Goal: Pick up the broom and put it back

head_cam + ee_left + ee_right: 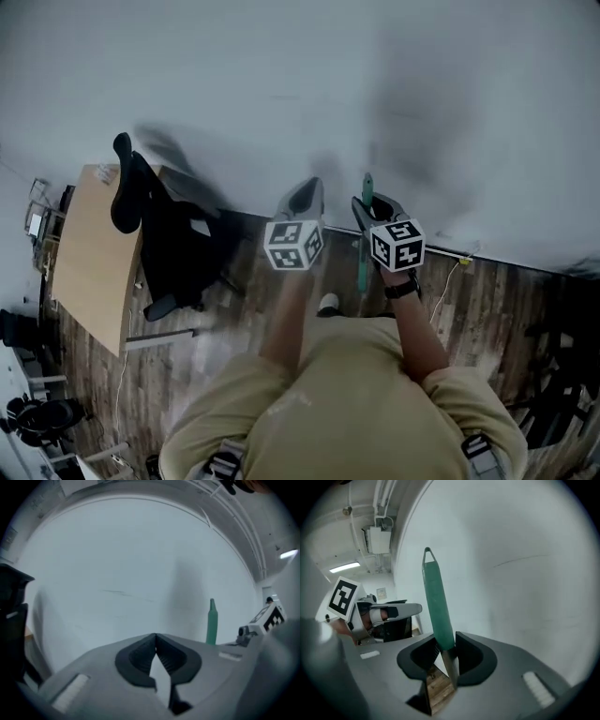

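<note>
The right gripper (446, 641) has its jaws clamped on the broom (437, 602), on its green handle, which rises nearly upright before the pale wall (525, 573). Below the jaws the handle is hidden, and the brush end shows in no view. Just beside it, the left gripper (155, 639) has its jaws closed together on nothing. The head view is smeared by blur.

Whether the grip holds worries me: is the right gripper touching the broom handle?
Touching. The right gripper view shows the right gripper clamping the broom handle.

place: office | evidence: wooden desk (89, 258), black swivel chair (178, 253), plank floor (492, 295)
</note>
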`<state>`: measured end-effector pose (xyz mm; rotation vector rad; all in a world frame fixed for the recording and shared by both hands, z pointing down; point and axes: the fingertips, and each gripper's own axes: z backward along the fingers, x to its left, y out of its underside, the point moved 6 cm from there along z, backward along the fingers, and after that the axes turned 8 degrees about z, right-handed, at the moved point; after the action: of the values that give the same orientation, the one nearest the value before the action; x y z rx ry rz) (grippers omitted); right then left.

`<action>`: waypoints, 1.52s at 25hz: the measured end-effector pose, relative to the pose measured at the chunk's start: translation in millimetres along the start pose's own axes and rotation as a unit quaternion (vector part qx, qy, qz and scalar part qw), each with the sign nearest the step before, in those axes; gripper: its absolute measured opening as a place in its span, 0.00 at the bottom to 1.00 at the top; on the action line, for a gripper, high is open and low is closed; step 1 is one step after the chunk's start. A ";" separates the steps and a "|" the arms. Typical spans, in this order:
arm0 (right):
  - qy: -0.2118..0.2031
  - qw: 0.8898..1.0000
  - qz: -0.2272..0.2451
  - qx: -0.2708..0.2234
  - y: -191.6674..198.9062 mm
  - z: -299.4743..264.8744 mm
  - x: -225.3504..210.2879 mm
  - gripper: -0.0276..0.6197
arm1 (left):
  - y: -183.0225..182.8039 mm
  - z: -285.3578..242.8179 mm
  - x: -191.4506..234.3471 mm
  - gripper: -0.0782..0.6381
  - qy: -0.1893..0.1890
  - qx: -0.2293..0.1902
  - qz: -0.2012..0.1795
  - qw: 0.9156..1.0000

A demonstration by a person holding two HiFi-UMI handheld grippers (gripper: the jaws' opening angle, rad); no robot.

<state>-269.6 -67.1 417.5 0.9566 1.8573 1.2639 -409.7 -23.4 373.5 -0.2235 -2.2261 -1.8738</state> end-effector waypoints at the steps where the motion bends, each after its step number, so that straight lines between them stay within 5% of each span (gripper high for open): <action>1: 0.039 0.999 -0.005 0.003 4.5 0.3 -10.2 0.20 | 4.6 -11.7 -1.3 0.11 0.023 0.011 -0.003 1.000; 5: 0.181 0.981 -0.049 0.039 42.6 14.3 -47.3 0.20 | 35.2 -42.7 -6.9 0.11 0.103 0.054 -0.005 0.993; 11: 0.255 0.955 -0.124 0.087 112.1 26.0 -70.1 0.20 | 93.9 -72.3 -2.0 0.11 0.165 0.122 0.008 0.979; 19: 0.229 0.950 -0.161 0.136 201.6 -22.3 -100.2 0.20 | 167.5 -114.5 8.2 0.11 0.138 0.211 0.010 0.968; 24: 0.190 0.961 -0.121 0.161 249.8 -68.5 -107.3 0.20 | 210.9 -125.2 24.8 0.11 0.103 0.248 0.023 0.963; 35: 0.171 0.928 -0.157 0.292 378.0 -122.5 -120.1 0.20 | 293.4 -114.7 62.5 0.11 0.060 0.304 0.060 0.949; 38: 0.169 0.929 -0.158 0.290 396.7 -141.2 -134.5 0.19 | 306.1 -120.6 73.6 0.11 0.059 0.306 0.072 0.947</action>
<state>-246.5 -143.6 852.3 0.7009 2.6180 0.7190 -393.2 -90.8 703.5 -0.1519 -2.4930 -1.0203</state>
